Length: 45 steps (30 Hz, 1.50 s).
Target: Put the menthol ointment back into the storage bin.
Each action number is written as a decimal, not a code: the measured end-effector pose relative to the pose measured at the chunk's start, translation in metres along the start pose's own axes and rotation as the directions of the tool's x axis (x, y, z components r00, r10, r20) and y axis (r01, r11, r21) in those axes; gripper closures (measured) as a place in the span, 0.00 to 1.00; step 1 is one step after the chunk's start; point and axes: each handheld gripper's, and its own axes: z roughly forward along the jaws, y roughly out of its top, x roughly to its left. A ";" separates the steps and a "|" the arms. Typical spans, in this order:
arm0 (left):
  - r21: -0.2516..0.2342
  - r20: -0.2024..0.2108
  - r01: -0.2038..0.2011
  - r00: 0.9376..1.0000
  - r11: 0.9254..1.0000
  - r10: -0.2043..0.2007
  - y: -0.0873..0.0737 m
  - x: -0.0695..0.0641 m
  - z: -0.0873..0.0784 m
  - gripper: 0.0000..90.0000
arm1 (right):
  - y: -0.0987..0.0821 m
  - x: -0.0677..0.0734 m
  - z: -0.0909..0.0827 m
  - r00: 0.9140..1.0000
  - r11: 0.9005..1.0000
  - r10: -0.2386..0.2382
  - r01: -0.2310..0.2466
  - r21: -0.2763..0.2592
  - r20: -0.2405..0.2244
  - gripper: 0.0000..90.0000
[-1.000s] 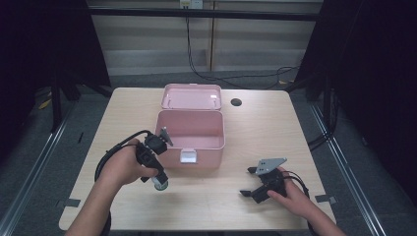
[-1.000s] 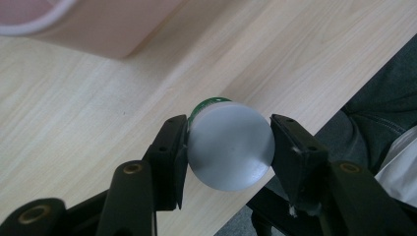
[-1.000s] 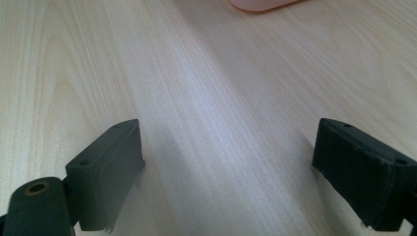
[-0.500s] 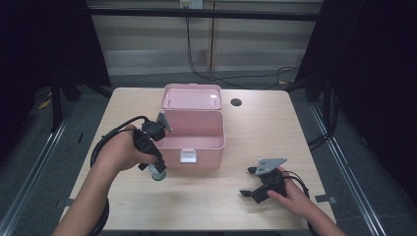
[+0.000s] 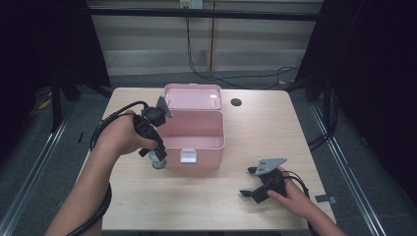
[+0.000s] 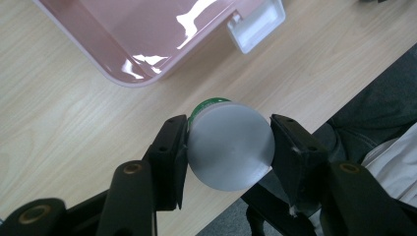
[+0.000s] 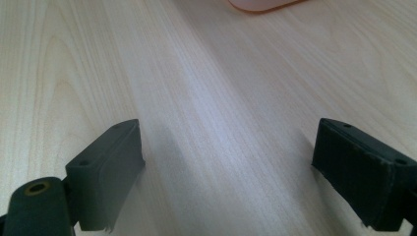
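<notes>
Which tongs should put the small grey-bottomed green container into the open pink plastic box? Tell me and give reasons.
Left. The left tongs already clamp the small grey-bottomed green container right beside the open pink plastic box. The right tongs sit open and empty near the light wooden table front edge, farther off.

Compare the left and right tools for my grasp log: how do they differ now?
The left tool is shut on a can; the right tool is open with nothing between its jaws. The left is raised beside the pink box; the right sits low at the table. Both are hand-held.
</notes>
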 end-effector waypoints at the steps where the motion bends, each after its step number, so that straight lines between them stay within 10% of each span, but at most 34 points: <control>1: 0.000 0.000 0.000 1.000 1.000 0.000 0.000 0.000 0.000 0.56 | 0.000 0.000 0.000 1.000 1.000 0.000 0.000 0.000 0.000 0.12; 45: -0.033 -0.049 0.054 0.997 0.998 -0.056 0.072 0.018 -0.018 0.56 | 0.000 0.000 0.000 1.000 1.000 0.001 -0.001 0.002 -0.001 0.12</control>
